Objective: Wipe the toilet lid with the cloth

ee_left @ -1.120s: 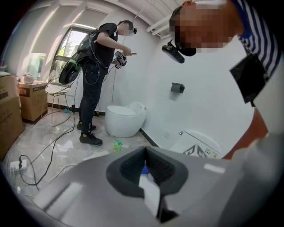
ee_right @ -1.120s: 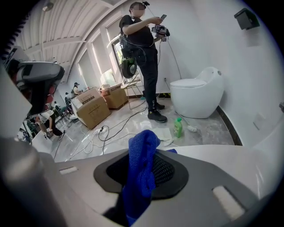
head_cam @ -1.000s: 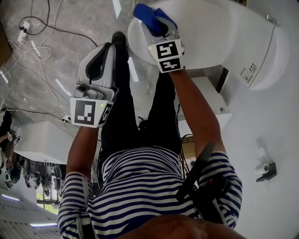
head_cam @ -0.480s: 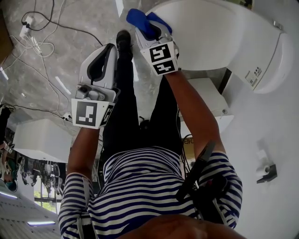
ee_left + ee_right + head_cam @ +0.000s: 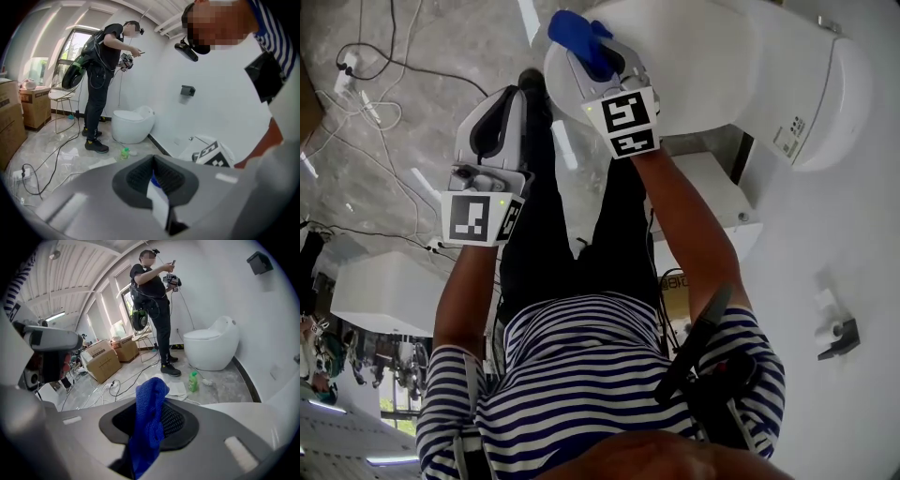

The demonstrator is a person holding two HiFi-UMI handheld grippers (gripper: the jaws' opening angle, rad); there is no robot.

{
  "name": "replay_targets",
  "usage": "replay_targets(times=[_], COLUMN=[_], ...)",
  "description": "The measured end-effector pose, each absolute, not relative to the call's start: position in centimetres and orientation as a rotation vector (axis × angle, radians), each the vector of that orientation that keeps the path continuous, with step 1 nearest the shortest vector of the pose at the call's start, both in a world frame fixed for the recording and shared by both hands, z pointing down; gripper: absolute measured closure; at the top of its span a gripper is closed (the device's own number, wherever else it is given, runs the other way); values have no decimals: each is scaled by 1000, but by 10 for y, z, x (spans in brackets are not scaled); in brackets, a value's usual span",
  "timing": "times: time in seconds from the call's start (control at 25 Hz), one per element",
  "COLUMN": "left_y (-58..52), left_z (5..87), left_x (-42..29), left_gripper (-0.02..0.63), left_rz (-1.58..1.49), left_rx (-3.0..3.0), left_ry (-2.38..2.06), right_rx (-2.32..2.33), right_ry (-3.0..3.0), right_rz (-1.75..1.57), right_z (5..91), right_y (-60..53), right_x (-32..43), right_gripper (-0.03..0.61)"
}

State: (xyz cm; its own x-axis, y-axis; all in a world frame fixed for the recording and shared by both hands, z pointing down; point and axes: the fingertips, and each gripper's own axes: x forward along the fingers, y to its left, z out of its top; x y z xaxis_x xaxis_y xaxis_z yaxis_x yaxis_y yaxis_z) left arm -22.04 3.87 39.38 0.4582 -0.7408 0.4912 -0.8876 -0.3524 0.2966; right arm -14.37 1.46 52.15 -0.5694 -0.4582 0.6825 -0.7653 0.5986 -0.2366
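Jaws around cloth (image 5: pixel 149 427), right arm (image 5: pixel 689 225) outstretched

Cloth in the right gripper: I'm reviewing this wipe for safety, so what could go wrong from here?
The cloth is pinched as a narrow bunch in the right gripper, so it may cover little of the toilet lid, or drag loose. The hard jaws could then rub the lid. Loose cables on the floor could trip the person.

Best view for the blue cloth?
Right gripper view: the blue cloth hangs close up, clamped in the right claw. Head view shows it small, by the toilet lid. Left gripper view shows no clear cloth.
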Motion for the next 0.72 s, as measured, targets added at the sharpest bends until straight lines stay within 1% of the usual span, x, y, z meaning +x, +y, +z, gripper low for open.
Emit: replay_targets(times=[0.16, 0.4, 0.56, 0.72], left_y=[37, 40, 42, 45], left_z=[392, 388, 392, 403], left_x=[-184, -128, -100, -85], left_gripper=[612, 612, 612, 612], left_rz=[370, 358, 372, 396], left_rx=[2198, 2226, 2250, 2252], left_ry=[-1320, -1264, -1242, -1237], right_rx=[1078, 1277, 1383, 1451], right_ry=[-2237, -2144, -2056, -1964], right_rz=[695, 663, 638, 627], right_z=[492, 466, 470, 488], right_y=[6, 2, -2, -2], right_x=[-85, 34, 106, 160], right_gripper=[472, 472, 472, 472])
